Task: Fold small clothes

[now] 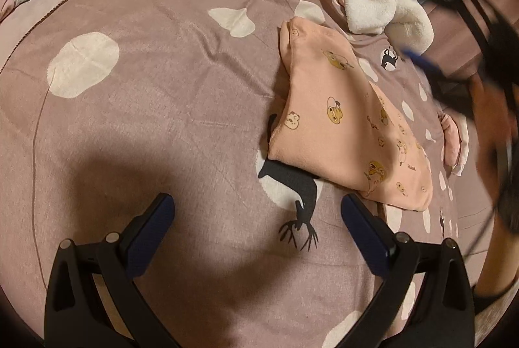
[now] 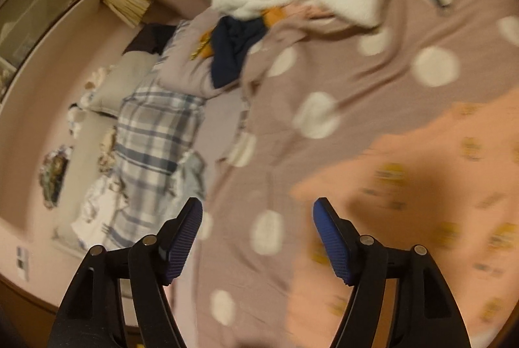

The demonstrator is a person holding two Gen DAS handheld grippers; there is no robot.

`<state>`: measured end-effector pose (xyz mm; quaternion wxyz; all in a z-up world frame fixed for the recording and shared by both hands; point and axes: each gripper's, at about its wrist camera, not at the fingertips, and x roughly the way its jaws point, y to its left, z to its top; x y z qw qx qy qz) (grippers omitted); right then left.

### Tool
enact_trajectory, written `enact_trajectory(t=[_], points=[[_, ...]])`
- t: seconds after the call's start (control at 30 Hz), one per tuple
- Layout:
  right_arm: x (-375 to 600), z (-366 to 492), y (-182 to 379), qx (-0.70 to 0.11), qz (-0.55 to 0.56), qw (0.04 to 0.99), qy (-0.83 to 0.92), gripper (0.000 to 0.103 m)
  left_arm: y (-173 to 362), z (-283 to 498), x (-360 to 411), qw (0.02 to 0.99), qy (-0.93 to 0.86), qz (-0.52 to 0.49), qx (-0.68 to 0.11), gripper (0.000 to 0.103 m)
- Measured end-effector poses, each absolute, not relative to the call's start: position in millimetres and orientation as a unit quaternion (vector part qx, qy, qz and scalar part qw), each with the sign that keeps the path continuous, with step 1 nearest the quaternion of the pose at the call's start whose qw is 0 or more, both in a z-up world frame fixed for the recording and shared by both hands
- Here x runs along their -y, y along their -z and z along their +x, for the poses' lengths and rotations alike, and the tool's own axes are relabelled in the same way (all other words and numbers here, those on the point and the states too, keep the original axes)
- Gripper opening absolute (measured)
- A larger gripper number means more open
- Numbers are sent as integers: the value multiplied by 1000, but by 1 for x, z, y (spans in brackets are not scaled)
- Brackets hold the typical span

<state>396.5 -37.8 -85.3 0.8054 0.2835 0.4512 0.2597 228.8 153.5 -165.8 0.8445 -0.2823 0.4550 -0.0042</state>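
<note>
Each tool has black angular arms, silver rivets and ribbed dark-blue pads.

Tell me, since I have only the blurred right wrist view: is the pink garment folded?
Observer: It looks so. In the left wrist view the garment lies flat on the bedspread, with layers showing at its left edge.
Operator: And the left gripper?
Observer: Open, with nothing between its fingers, just short of the garment's near edge.
Operator: What is the print?
Observer: Small yellow cartoon animals, sharp in that view.
</note>
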Motion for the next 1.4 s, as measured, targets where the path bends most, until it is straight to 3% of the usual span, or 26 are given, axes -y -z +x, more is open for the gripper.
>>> enact_trajectory(t=[0.37,0.57,0.63,0.97,1.1,1.4], points=[[179,291,136,-521,196,825,-96,73,168,234,-136,808,114,-362,-451,102],[229,269,190,-524,274,799,-109,78,184,249,-126,779,169,-419,-435,102],[246,267,204,-488,333,793,-147,87,184,253,-128,774,169,-433,-430,102],[248,307,203,-461,359,788,-194,92,182,296,-129,799,150,-413,-410,102],[259,311,207,-451,391,777,-198,102,185,307,-126,809,162,-383,-415,102],[265,346,207,-464,401,758,-222,102,190,361,-151,754,133,-484,-424,101]])
